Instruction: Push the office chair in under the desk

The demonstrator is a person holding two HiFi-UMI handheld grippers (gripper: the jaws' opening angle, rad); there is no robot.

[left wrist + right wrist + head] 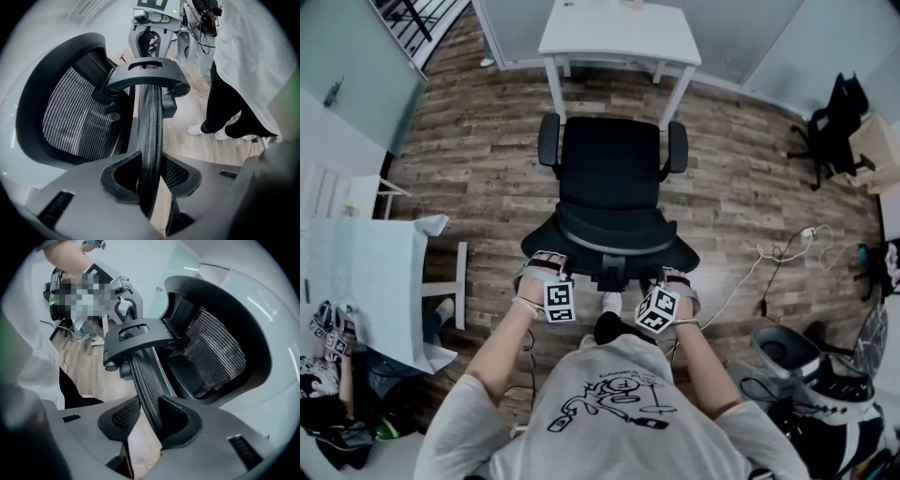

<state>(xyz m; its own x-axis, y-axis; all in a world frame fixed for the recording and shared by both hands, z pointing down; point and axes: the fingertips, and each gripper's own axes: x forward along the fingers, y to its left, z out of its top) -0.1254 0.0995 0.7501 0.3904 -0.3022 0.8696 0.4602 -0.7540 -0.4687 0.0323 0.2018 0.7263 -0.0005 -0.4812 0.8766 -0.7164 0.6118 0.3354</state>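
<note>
Facing the desk [619,37], the office chair [609,169] is stood on the wood floor [487,159] with the front of its seat near the desk's white legs and not yet under the top, so most of the push is judged to be left to do. The backrest [609,234] is turned toward the person, which is why it is taken as the handle. It is the nearest firm part, and force applied there is carried straight along the line to the desk. The left gripper [544,269] is clamped on the upper rim [150,140] toward the person's left side, the dark mesh edge being pinched between its two pads from either face. The right gripper [675,283] is closed in the same way on the rim toward the other side, where the edge is seen wedged between its pads in the right gripper view. The two holds are set apart on either side of the central bracket [159,77] behind the backrest, presumably so that the chair can be steered and kept from swivelling as it is moved. A straight, even push is called for next. Uneven pressure could turn the seat so that an armrest [677,148] is caught on a desk leg.
</note>
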